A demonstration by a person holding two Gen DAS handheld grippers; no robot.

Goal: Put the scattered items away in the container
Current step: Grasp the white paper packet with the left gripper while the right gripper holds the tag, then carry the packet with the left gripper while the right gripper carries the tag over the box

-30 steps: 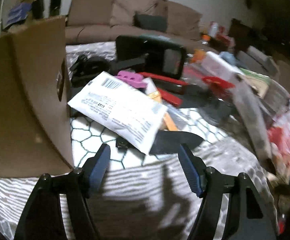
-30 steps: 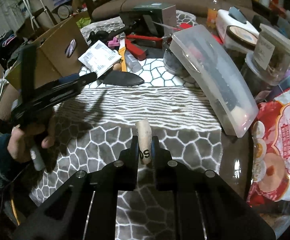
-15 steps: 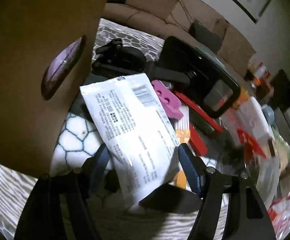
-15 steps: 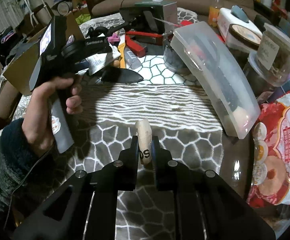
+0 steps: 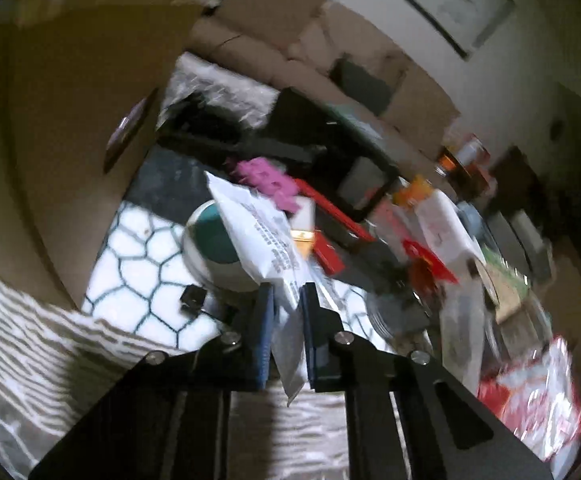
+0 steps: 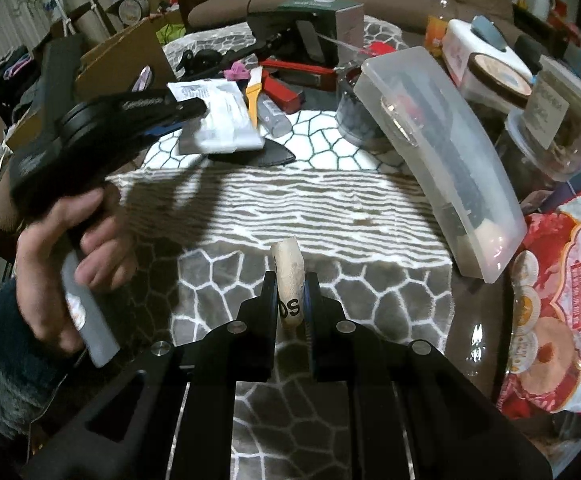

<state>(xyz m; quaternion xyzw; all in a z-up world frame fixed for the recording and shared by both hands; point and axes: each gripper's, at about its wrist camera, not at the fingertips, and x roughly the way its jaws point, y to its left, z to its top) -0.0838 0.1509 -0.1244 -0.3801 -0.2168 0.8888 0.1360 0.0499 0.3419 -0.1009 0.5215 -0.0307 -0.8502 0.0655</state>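
1. Box (image 6: 122, 60): an open brown cardboard carton with a hand-hole in its side, at the far left of the worktop (image 6: 290, 208). This is judged to be the container.
2. Left gripper (image 5: 286, 300): its jaws have just been closing and are now clenched on the packet (image 5: 262, 240), with the lower edge of the packet between the pads.
3. Packet: a flat white pouch with dark print, limp and creased. It hangs off the worktop, just beside the box and above a round white-and-green tub (image 5: 214, 248).
4. Step in hand, judged: carry the packet left over the box rim. Keep the grip firm, since the thin film may slip. Lift clear of the tub and the pink item (image 5: 270, 180). Release only once the packet is above the opening.
5. Right gripper (image 6: 290, 284): clenched on a cork (image 6: 288, 272), a tan stub with dark lettering, held above the middle of the worktop, well apart from the box.
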